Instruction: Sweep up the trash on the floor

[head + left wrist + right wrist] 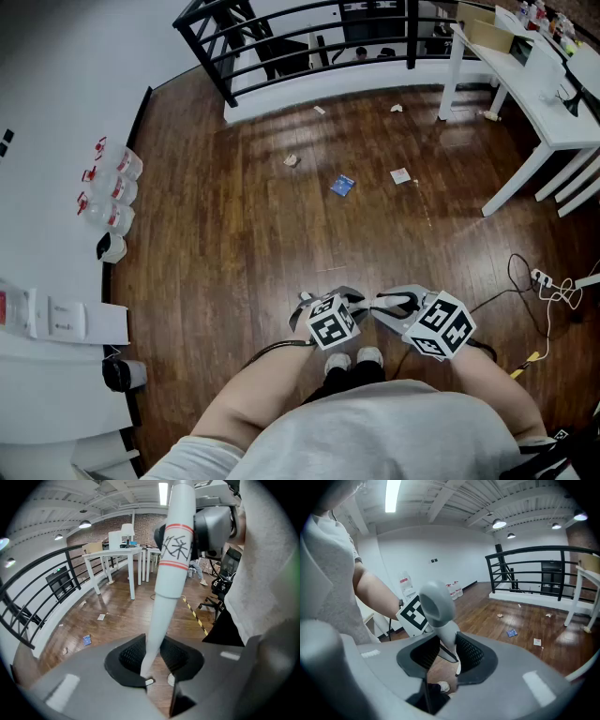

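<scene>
Trash lies scattered on the dark wooden floor ahead: a blue packet (342, 186), a white paper scrap (400, 175), a crumpled piece (292, 160) and smaller bits near the railing. Both grippers are close in front of the person's body, side by side. My left gripper (345, 300) (152, 656) is shut on a white broom handle (171, 569) with red bands and black characters. My right gripper (394, 305) (447, 653) is shut on a grey dustpan handle (438, 611) with a loop at its top. The broom head and the pan are hidden.
White tables (553, 117) stand at the right. A black railing (309, 37) closes the far side. Water bottles (112, 192) line the left wall by a white counter (56, 375). Cables and a power strip (544, 281) lie on the floor at the right.
</scene>
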